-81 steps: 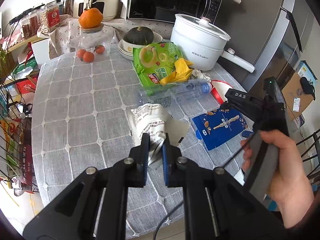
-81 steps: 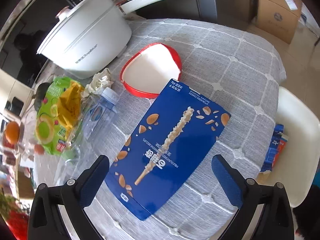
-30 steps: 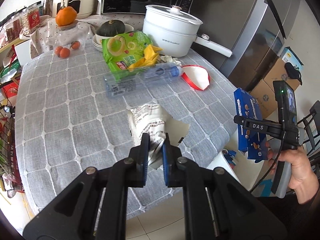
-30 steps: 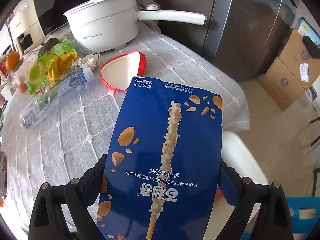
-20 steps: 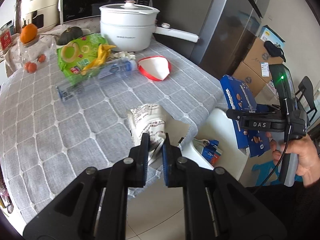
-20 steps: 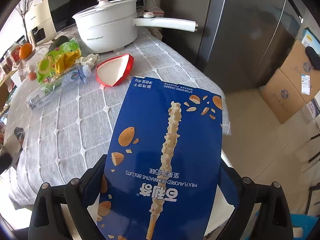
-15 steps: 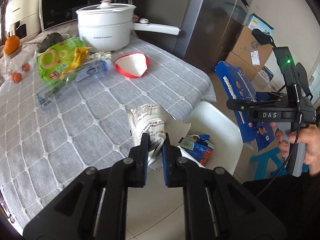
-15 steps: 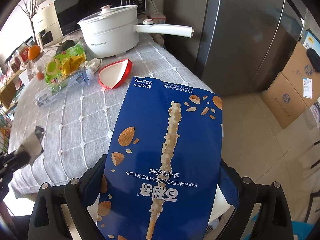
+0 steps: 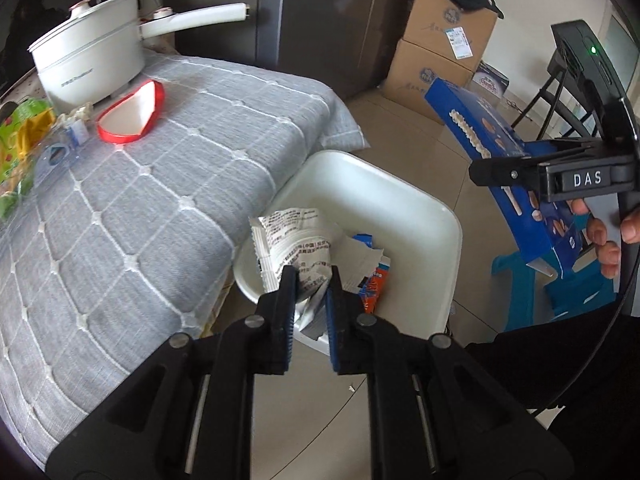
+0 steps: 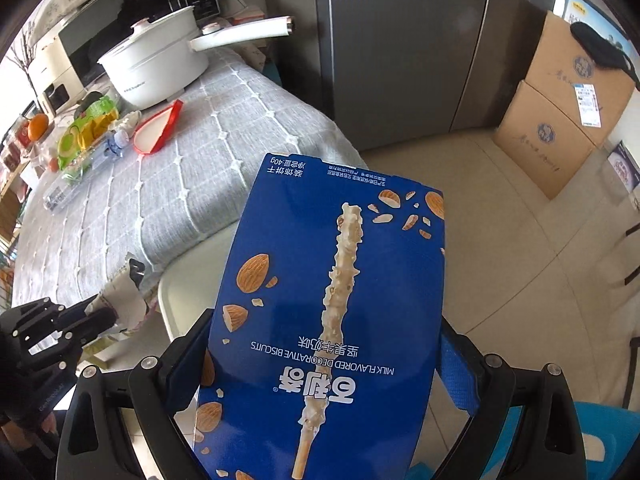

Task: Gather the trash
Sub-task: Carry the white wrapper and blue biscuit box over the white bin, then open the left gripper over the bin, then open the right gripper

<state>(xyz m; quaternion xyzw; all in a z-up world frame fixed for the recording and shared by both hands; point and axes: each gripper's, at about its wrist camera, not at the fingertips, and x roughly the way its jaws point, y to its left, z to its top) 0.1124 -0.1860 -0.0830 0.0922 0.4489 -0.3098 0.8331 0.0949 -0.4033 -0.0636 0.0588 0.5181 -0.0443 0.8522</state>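
Now both hand-held grippers, left (image 9: 311,280) and right (image 10: 324,344), apparently clamp trash.

Two black grippers, left gripper (image 9: 311,280) and right gripper (image 10: 320,354), are showing blue pads (image 9: 330,312), silver screws, "DAS" lettering, a green light.

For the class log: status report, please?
Left gripper shut on wrapper, above white bin. Right gripper shut on blue box. Nothing blocking.

My left wrist camera looks down past the table (image 9: 160,168) edge into the white bin (image 9: 400,216), close up. My right one faces the far fridge (image 10: 400,40); both share the white pot (image 10: 156,68).
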